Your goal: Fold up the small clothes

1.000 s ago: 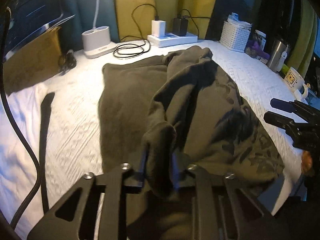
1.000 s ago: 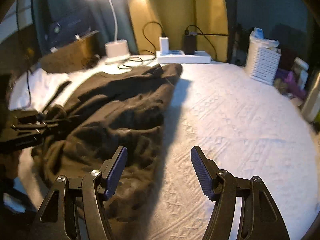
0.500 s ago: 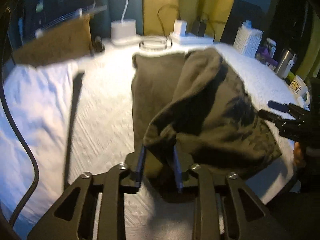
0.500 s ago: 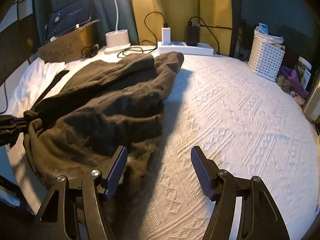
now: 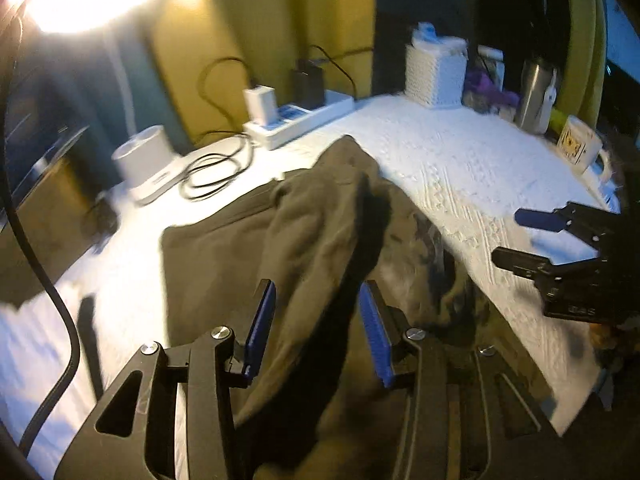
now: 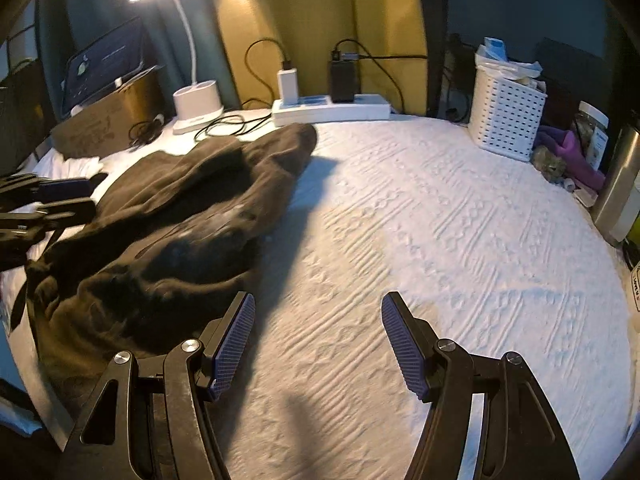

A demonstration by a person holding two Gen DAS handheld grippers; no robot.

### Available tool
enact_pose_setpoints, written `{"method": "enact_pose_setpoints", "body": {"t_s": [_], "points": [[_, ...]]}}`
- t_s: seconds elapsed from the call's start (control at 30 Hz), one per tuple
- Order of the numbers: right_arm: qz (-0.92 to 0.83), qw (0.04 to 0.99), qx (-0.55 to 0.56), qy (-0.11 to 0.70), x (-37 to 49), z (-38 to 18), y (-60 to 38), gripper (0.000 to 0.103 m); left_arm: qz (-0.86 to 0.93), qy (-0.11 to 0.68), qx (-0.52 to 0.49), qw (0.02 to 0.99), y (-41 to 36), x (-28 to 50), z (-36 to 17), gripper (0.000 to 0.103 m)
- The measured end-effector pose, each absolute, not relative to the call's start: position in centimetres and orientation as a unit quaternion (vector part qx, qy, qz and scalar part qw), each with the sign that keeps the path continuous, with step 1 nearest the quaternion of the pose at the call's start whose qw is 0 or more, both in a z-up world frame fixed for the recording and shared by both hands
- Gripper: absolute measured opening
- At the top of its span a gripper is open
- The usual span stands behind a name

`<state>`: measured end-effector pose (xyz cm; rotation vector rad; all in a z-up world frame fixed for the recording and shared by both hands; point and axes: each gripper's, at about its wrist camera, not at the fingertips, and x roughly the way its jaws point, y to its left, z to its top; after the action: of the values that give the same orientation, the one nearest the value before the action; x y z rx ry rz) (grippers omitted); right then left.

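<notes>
Left edge of the bed (image 6: 460, 220): lamp base (image 6: 198, 106) and coiled cable (image 5: 212, 168), then the power strip (image 6: 332, 109) at the headboard side

Dark garment (image 6: 168, 232) lies bunched on the left half of the white bedspread, long axis running from the near-left edge up toward the power strip. One fold of it rises as a ridge between the pads of the left gripper (image 5: 316, 332); the jaws are opening, and the cloth looks loose between them rather than pinched, though motion blur in the left wrist view makes contact hard to rule out

Right gripper (image 6: 318, 344) hovers over bare bedspread just right of the garment's near edge, jaws apart, nothing between them. Garment lies to its left. Left hand is plainly the nearer one

Judgement: one fold being released; garment not yet a tidy stack, so the right jaws would need to shift left to take the near hem

Further right: white perforated basket (image 6: 506, 120), steel tumbler (image 5: 536, 96), mug (image 5: 580, 144) with a small printed picture. No writing legible anywhere
</notes>
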<state>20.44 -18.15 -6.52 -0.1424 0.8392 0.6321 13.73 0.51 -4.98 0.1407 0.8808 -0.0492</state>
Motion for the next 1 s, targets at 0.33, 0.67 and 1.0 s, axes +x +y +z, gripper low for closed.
{"method": "enact_pose_setpoints", "body": {"t_s": [0.33,0.67,1.0], "points": [[0.299,0.86,-0.053,0.41,22.6,-7.3,-18.7,0.068,-0.038,0.479,0.156,0.863,-1.6,21.1,-9.1,0.043],[0.308,0.854,-0.082,0.411,23.8,-7.4,-15.8,0.068,0.009,0.425,0.07,0.902,4.7,19.3,-6.4,0.002],[0.312,0.85,-0.096,0.413,24.1,-7.0,-12.5,0.068,0.071,0.411,-0.007,0.909,13.0,17.9,-6.3,0.001]]}}
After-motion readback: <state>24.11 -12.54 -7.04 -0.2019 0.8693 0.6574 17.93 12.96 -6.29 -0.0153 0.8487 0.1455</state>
